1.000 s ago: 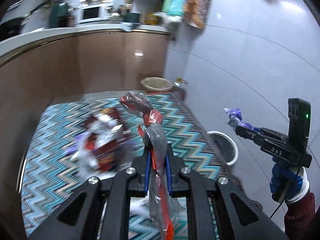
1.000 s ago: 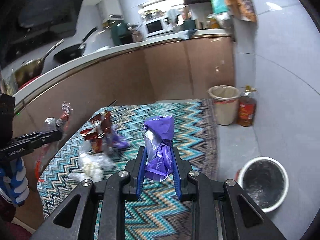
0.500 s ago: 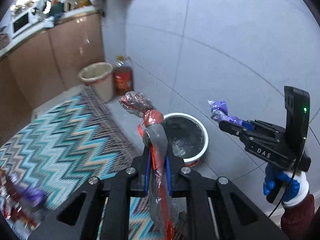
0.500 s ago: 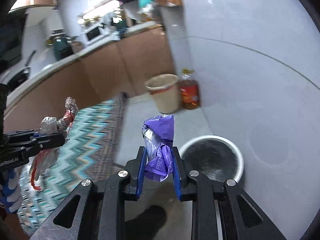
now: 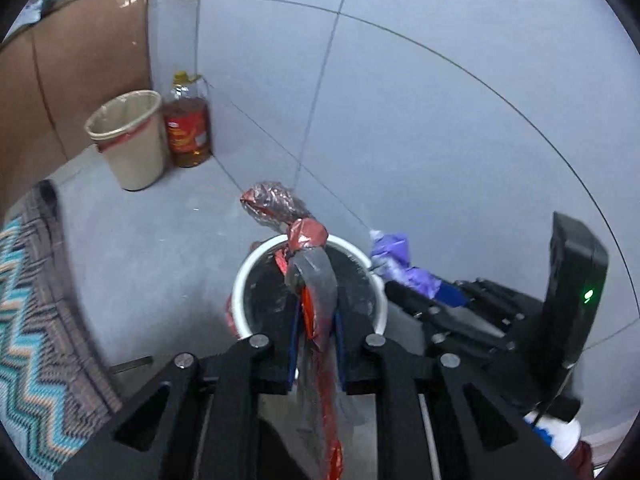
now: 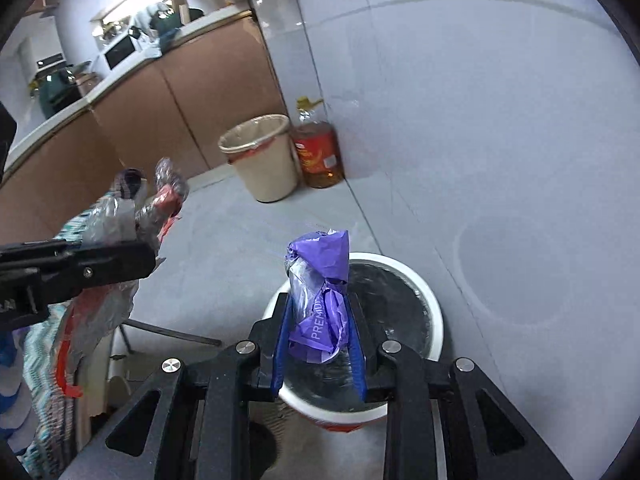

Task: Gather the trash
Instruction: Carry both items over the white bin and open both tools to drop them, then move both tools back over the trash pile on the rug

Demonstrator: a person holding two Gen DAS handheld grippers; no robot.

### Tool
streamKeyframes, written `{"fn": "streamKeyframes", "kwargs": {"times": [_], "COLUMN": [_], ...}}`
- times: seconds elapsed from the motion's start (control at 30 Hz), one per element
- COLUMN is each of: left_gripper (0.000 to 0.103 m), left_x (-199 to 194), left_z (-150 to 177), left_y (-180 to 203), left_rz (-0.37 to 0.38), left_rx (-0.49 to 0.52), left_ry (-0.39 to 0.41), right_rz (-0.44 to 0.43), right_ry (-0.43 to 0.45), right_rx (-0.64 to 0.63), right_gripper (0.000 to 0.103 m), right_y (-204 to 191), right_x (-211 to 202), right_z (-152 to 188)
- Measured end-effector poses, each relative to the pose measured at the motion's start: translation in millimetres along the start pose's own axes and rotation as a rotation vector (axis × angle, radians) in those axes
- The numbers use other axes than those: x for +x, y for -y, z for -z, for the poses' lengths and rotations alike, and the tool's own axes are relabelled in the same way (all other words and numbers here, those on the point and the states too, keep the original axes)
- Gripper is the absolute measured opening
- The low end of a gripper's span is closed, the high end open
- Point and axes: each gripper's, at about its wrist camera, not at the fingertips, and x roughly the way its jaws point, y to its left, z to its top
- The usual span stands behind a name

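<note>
The left gripper [image 5: 315,326] pinched a crumpled red-and-silver wrapper [image 5: 310,276] in jaws that had just been easing apart, the wrapper between them and hanging at the lower centre of the left wrist view right over the white-rimmed bin [image 5: 308,288], which I took as lining it up to drop. To the right of it, the right gripper [image 6: 319,334] gripped a purple wrapper [image 6: 320,300], its jaws also just loosening, above that same bin [image 6: 400,308]. A beige wastebasket [image 6: 260,160], an oil bottle [image 6: 319,152] and the zigzag rug [image 5: 28,304] sat clear; only the two grippers crowded each other.
</note>
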Motion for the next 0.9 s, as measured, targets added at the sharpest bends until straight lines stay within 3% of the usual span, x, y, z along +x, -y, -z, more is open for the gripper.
{"fn": "streamKeyframes", "kwargs": {"times": [0.13, 0.17, 0.47, 0.9], "left_gripper": [0.048, 0.049, 0.050, 0.050], "left_x": [11.8, 12.5, -27.9, -192.4], "left_z": [-7.9, -9.2, -0.9, 59.2], "left_y": [0.1, -1.2, -13.3, -30.1], "left_rz": [0.035, 0.046, 0.065, -0.024], "left_rx": [-0.019, -0.024, -0.044, -0.057], "left_ry": [0.005, 0.010, 0.082, 0.346], "right_rz": [0.027, 0.030, 0.040, -0.055], "right_ry": [-0.009, -0.007, 0.027, 0.189], "right_rx": [0.039, 0.045, 0.060, -0.077], "right_gripper": [0.040, 0.042, 0.042, 0.042], "right_y": [17.7, 21.2, 28.0, -68.0], "right_x": [10.5, 10.2, -18.2, -130.7], "right_z": [1.6, 2.2, 9.0, 3.5]}}
